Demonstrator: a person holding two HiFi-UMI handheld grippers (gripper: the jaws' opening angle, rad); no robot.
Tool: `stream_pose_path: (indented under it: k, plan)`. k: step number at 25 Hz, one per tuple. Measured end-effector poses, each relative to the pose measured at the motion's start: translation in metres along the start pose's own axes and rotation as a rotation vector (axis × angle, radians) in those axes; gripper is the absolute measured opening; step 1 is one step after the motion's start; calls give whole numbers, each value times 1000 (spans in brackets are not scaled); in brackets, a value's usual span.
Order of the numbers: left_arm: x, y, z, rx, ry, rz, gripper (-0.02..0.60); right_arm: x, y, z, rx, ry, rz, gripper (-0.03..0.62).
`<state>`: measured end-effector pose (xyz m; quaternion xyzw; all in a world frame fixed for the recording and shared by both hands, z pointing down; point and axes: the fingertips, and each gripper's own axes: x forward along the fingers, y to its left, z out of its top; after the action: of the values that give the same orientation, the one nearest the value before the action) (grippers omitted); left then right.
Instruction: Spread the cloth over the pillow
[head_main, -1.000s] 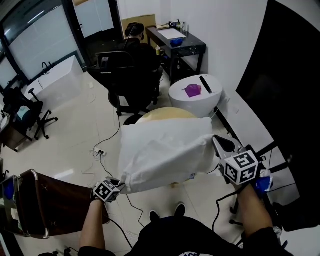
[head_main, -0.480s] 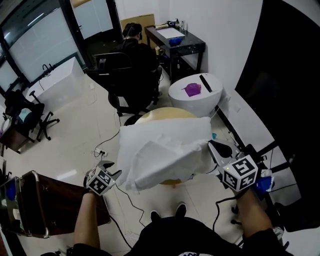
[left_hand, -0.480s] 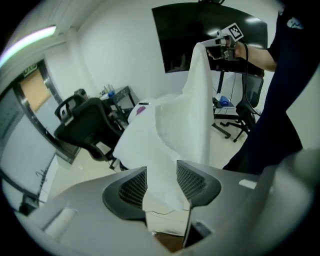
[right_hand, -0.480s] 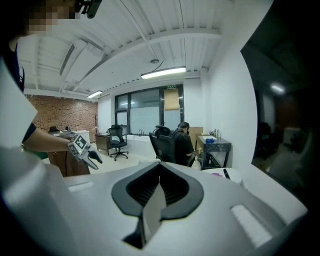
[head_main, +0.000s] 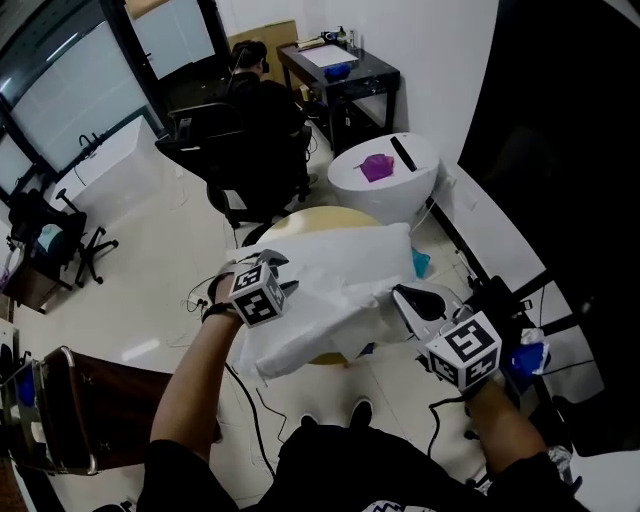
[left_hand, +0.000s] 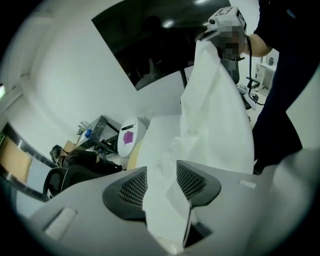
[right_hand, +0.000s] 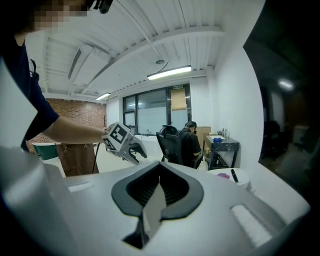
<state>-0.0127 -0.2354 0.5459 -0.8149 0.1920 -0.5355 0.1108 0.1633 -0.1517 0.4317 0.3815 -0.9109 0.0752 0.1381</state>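
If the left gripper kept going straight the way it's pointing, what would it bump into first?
The white cloth: it already runs between the jaws of the left gripper, which have just been opening, and it fills the way ahead. Depth is unclear.

Left gripper reaches forward, jaws just opened, cloth apparently loose between them; right gripper pinches the cloth.

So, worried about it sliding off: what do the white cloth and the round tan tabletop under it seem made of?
White cloth: thin matte fabric, woven or non-woven, going by its soft folds and creases. Round tan tabletop: smooth, probably light wood or laminate; only its even colour shows, so that stays open.
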Motion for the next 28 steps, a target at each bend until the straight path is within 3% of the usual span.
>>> stream_pose_path:
  k: [8, 12, 16, 18, 21, 24, 28]
  plan:
    - [94, -11, 11, 222, 137, -121, 180, 1, 4, -15, 20, 14, -2, 11]
    - [123, -25, 1, 344, 175, -235, 235, 0, 0, -20, 39, 25, -37, 11]
    - [140, -34, -5, 391, 178, -275, 235, 0, -4, -25, 54, 33, -71, 11]
    - [143, -36, -5, 421, 173, -268, 206, 1, -5, -27, 69, 35, -88, 11]
    - [136, -45, -5, 463, 153, -273, 110, 2, -6, -28, 79, 35, -109, 11]
    - [129, -45, -1, 425, 86, -248, 19, 3, -8, -29, 83, 39, -124, 11]
    - [94, -40, 8, 390, 0, -195, 0, 3, -5, -26, 74, 44, -137, 11]
